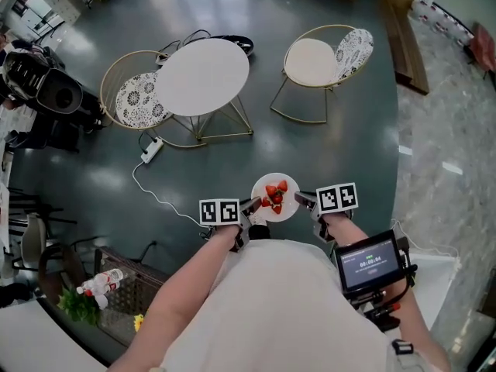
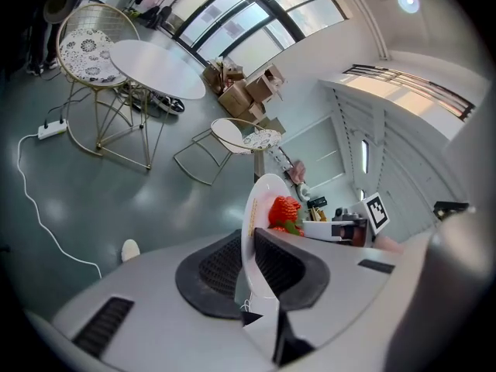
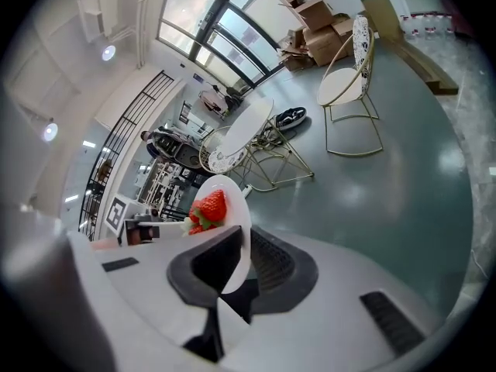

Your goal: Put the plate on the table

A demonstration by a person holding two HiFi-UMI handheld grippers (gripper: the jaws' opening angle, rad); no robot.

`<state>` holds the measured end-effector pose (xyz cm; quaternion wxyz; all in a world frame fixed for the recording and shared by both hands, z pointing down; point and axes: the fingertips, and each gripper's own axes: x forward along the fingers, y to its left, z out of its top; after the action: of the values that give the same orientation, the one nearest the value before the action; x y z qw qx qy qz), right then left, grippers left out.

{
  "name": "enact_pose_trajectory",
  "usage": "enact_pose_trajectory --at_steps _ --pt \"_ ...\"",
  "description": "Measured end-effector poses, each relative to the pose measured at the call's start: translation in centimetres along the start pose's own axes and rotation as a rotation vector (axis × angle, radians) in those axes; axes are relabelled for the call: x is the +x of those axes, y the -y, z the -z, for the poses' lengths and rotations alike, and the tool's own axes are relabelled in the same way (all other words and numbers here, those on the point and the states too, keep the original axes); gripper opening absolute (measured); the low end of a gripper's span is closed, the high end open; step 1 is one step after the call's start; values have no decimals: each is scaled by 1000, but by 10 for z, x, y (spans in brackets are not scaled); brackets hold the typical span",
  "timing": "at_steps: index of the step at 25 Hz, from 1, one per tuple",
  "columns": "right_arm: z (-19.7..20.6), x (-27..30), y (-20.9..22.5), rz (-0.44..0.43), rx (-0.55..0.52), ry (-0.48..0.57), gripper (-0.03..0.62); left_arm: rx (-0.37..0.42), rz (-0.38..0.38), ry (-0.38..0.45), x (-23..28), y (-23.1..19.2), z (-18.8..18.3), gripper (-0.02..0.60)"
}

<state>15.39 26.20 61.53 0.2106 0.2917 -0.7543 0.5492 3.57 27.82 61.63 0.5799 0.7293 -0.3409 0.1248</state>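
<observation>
A small white plate (image 1: 276, 198) with several red strawberries (image 1: 276, 195) on it hangs in the air in front of the person, over the grey-green floor. My left gripper (image 1: 249, 206) is shut on the plate's left rim (image 2: 251, 231) and my right gripper (image 1: 304, 201) is shut on its right rim (image 3: 237, 231). The strawberries (image 2: 284, 211) show past the rim in the left gripper view and again (image 3: 209, 208) in the right gripper view. A round white table (image 1: 202, 76) on a gold wire base stands ahead, a good way from the plate.
Two gold wire chairs flank the table, one at the left (image 1: 136, 98), one at the right (image 1: 319, 60). A white power strip (image 1: 151, 150) and its cable lie on the floor between me and the table. A dark rack with bottles (image 1: 108, 283) stands at lower left.
</observation>
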Motion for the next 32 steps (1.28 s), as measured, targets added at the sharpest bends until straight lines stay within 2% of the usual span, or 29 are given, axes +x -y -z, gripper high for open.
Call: enact_pose_trajectory --at_steps 11,18,26,32 --pt "-105 67 -21 28 -11 -1 32 -17 29 8 -8 -52 -114 25" --pt "-142 110 -42 7 -37 -34 32 -57 21 38 -29 -84 -155 25" --pt "-183 162 -31 -42 -82 -127 32 -139 -40 102 -21 -125 -190 25" --pt "-235 180 -31 -82 -114 -175 32 -190 -72 139 -16 -133 -238 26"
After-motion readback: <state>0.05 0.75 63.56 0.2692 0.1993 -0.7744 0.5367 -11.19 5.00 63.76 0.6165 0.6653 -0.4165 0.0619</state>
